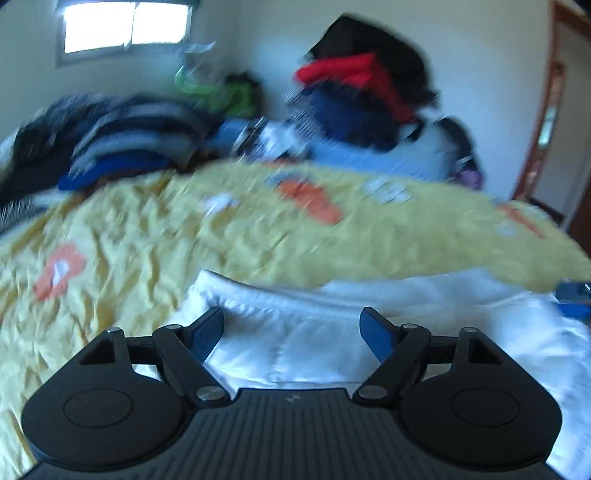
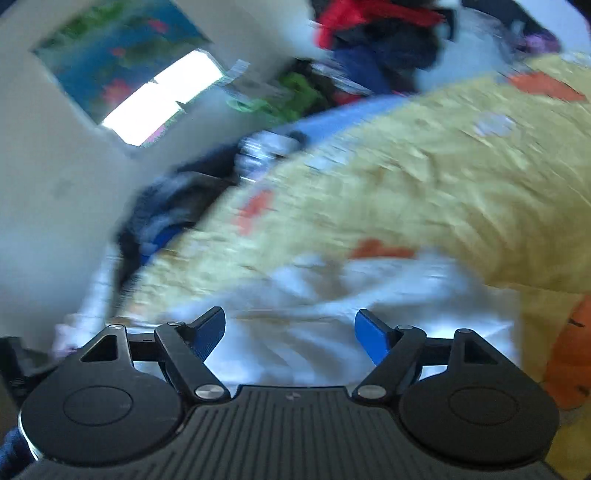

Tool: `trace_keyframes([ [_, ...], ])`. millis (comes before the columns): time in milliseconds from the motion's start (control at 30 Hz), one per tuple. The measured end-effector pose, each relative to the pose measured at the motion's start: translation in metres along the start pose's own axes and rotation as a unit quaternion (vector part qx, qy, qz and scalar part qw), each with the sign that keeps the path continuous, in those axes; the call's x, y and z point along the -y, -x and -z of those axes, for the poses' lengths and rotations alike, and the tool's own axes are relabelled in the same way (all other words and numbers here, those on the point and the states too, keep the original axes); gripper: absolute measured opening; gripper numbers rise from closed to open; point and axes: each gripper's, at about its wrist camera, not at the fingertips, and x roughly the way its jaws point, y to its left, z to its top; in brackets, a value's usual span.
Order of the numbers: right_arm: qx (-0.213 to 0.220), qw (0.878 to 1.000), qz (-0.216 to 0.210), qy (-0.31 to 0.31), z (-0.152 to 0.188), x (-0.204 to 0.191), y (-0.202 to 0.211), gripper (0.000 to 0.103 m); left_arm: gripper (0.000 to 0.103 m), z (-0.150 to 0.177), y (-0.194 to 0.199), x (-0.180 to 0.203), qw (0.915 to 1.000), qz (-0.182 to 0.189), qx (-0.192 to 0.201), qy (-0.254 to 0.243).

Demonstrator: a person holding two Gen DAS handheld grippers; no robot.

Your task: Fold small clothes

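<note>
Both the left gripper (image 1: pixel 291 328) and right gripper (image 2: pixel 290 330) hover spread wide, pinching nothing, above the white garment (image 1: pixel 314 343), likely freed to lie flat for folding

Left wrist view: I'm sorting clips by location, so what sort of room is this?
Probably a bedroom: a bed with a yellow flowered cover, piles of clothes against the wall, a window.

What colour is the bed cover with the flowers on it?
Yellow, with orange and white flowers. The bed cover shows best in the left wrist view.
</note>
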Motion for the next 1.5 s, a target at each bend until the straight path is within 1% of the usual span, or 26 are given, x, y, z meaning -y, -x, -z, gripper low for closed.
trace_keyframes([
  [33, -0.004, 1.0, 0.01, -0.005, 0.0, 0.007, -0.006, 0.078, 0.081, -0.001, -0.01, -0.003, 0.9999, -0.008, -0.013, 0.007],
  [100, -0.002, 1.0, 0.011, -0.009, 0.005, 0.018, -0.012, 0.077, 0.081, 0.001, -0.026, -0.01, 0.999, -0.016, -0.037, 0.02],
  [167, 0.0, 1.0, 0.002, -0.005, 0.014, 0.024, -0.017, 0.078, 0.081, 0.008, -0.035, -0.015, 0.9987, -0.013, -0.044, 0.021],
  [233, 0.004, 1.0, 0.001, 0.019, 0.023, 0.025, -0.023, 0.078, 0.083, 0.015, -0.042, -0.016, 0.9987, -0.014, -0.047, 0.016],
  [300, 0.015, 0.999, 0.003, 0.043, 0.031, 0.024, -0.026, 0.078, 0.084, 0.021, -0.05, -0.02, 0.9985, -0.013, -0.048, 0.02],
  [400, 0.032, 0.998, 0.002, 0.06, 0.037, 0.024, -0.027, 0.077, 0.087, 0.028, -0.06, -0.022, 0.9984, -0.014, -0.047, 0.027],
  [633, 0.051, 0.997, -0.015, 0.058, 0.041, 0.03, -0.031, 0.077, 0.09, 0.039, -0.066, -0.009, 0.9987, -0.047, -0.022, -0.003],
  [700, 0.053, 0.997, -0.015, 0.057, 0.041, 0.03, -0.029, 0.077, 0.09, 0.041, -0.064, -0.005, 0.9981, -0.06, -0.009, -0.012],
  [767, 0.046, 0.997, -0.004, 0.059, 0.037, 0.025, -0.025, 0.077, 0.089, 0.039, -0.057, 0.001, 0.9967, -0.076, 0.003, -0.028],
  [800, 0.045, 0.998, 0.01, 0.046, 0.034, 0.022, -0.019, 0.076, 0.089, 0.038, -0.047, 0.005, 0.9952, -0.089, 0.018, -0.035],
  [833, 0.059, 0.998, 0.021, 0.015, 0.03, 0.02, -0.005, 0.079, 0.089, 0.037, -0.031, 0.009, 0.9932, -0.101, 0.047, -0.035],
  [867, 0.082, 0.997, 0.007, -0.015, 0.028, 0.019, 0.01, 0.077, 0.089, 0.037, -0.012, 0.012, 0.9907, -0.103, 0.085, -0.027],
  [900, 0.108, 0.993, -0.024, -0.04, 0.027, 0.017, 0.028, 0.077, 0.089, 0.038, 0.009, 0.017, 0.9876, -0.098, 0.122, -0.017],
  [933, 0.129, 0.988, -0.066, -0.06, 0.026, 0.014, 0.046, 0.077, 0.089, 0.04, 0.03, 0.024, 0.9846, -0.092, 0.148, -0.012],
  [967, 0.14, 0.982, -0.105, -0.076, 0.026, 0.008, 0.059, 0.078, 0.089, 0.043, 0.048, 0.034, 0.9832, -0.084, 0.162, -0.011],
  [1000, 0.141, 0.978, -0.131, -0.084, 0.027, 0.002, 0.065, 0.082, 0.089, 0.049, 0.063, 0.044, 0.9838, -0.073, 0.163, -0.011],
  [1033, 0.131, 0.974, -0.164, -0.088, 0.028, -0.009, 0.067, 0.091, 0.089, 0.057, 0.073, 0.056, 0.9852, -0.062, 0.16, -0.012],
  [1100, 0.086, 0.972, -0.203, -0.087, 0.029, -0.03, 0.054, 0.101, 0.089, 0.078, 0.084, 0.082, 0.9886, -0.051, 0.139, -0.027],
  [1167, 0.024, 0.97, -0.227, -0.082, 0.03, -0.053, 0.024, 0.099, 0.09, 0.104, 0.088, 0.112, 0.9885, -0.056, 0.125, -0.065],
  [1233, -0.02, 0.973, -0.222, -0.063, 0.029, -0.072, -0.008, 0.099, 0.09, 0.125, 0.088, 0.138, 0.9846, -0.059, 0.117, -0.115],
  [1300, -0.063, 0.975, -0.202, -0.059, 0.027, -0.083, -0.044, 0.099, 0.089, 0.143, 0.087, 0.158, 0.9747, -0.064, 0.129, -0.171],
  [1333, -0.078, 0.979, -0.184, -0.048, 0.026, -0.085, -0.062, 0.1, 0.089, 0.149, 0.083, 0.164, 0.9709, -0.066, 0.126, -0.193],
  [1367, -0.081, 0.983, -0.161, -0.039, 0.027, -0.084, -0.074, 0.099, 0.089, 0.152, 0.077, 0.166, 0.9706, -0.064, 0.111, -0.204],
  [1400, -0.08, 0.985, -0.148, -0.038, 0.029, -0.081, -0.085, 0.097, 0.089, 0.151, 0.07, 0.164, 0.9752, -0.06, 0.091, -0.193],
  [1467, -0.073, 0.984, -0.156, -0.043, 0.033, -0.073, -0.096, 0.096, 0.089, 0.143, 0.056, 0.149, 0.9873, -0.038, 0.055, -0.144],
  [1500, -0.071, 0.984, -0.155, -0.046, 0.036, -0.071, -0.099, 0.094, 0.09, 0.14, 0.051, 0.141, 0.9916, -0.026, 0.04, -0.12],
])
